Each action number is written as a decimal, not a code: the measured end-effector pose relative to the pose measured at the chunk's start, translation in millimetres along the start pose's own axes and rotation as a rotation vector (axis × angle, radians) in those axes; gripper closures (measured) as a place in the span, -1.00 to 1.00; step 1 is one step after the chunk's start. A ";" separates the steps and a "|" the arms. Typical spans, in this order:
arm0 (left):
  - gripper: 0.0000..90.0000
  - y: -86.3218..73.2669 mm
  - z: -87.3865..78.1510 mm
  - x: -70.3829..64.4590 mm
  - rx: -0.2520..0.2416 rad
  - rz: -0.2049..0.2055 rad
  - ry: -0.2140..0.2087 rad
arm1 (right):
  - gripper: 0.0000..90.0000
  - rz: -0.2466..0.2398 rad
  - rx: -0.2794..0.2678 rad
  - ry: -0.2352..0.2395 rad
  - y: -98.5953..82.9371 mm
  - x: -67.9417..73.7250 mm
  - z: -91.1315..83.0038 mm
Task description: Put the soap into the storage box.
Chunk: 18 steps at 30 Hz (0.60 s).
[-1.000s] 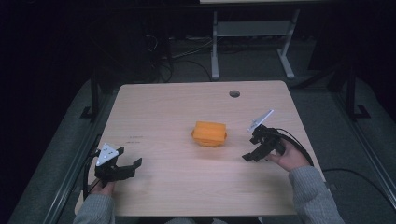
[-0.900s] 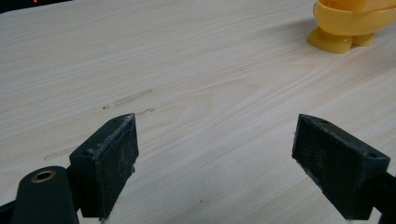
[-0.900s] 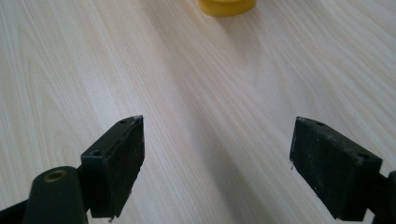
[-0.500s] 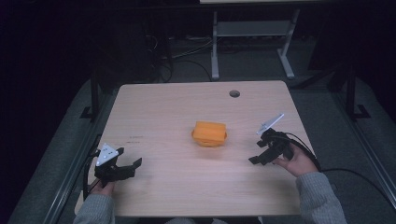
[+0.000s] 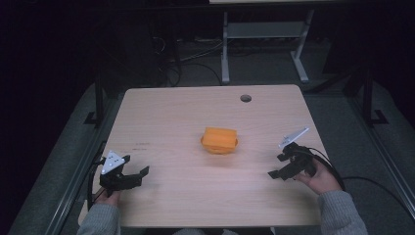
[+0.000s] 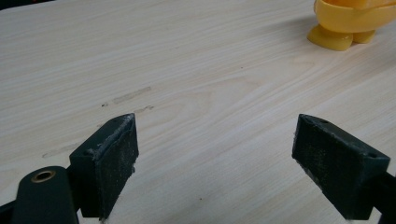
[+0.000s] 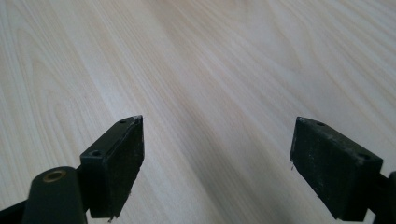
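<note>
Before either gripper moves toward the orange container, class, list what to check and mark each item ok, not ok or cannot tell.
1. Left gripper jaws open, nothing between them: ok.
2. Right gripper jaws open, nothing between them: ok.
3. Orange container stands mid-table, apart from both grippers: ok.
4. Bare table between each gripper and the container: ok.
5. Container's contents: cannot tell.

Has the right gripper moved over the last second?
Yes. The right gripper has drawn back toward the person's edge of the table, farther from the orange container, which stayed put.
</note>
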<state>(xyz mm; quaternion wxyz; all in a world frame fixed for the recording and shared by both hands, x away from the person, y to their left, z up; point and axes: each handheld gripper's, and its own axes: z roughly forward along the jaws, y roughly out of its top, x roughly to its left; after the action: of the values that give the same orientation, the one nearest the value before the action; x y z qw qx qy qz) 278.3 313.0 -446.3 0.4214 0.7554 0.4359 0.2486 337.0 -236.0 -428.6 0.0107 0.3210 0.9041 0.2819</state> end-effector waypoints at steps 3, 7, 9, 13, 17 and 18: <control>-0.70 -0.2 0.2 -0.5 0.001 0.000 -0.003 | -0.62 0.013 -0.008 -0.001 -5.5 0.0 -1.3; -0.70 -0.5 0.6 -1.3 0.003 0.002 -0.005 | -0.62 0.019 -0.023 -0.002 -11.4 1.0 -2.2; -0.70 -0.7 0.7 -1.2 0.001 0.006 -0.009 | -0.62 0.027 -0.028 -0.004 -14.5 2.2 -2.8; -0.70 -1.1 0.6 -1.1 0.003 0.007 -0.016 | -0.62 0.040 -0.039 -0.005 -21.7 3.5 -2.6; -0.70 -1.5 0.9 -1.9 0.004 0.010 -0.023 | -0.62 0.053 -0.047 -0.008 -29.4 4.7 -3.5; -0.70 -1.7 0.7 -1.8 0.007 0.018 -0.026 | -0.62 0.061 -0.048 -0.012 -31.2 5.3 -4.3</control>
<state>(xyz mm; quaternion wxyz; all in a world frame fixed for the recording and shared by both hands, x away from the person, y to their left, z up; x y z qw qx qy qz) 277.1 311.6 -448.1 0.4220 0.7640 0.4245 0.2407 314.0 -254.9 -440.2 0.0153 0.3496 0.8869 0.3017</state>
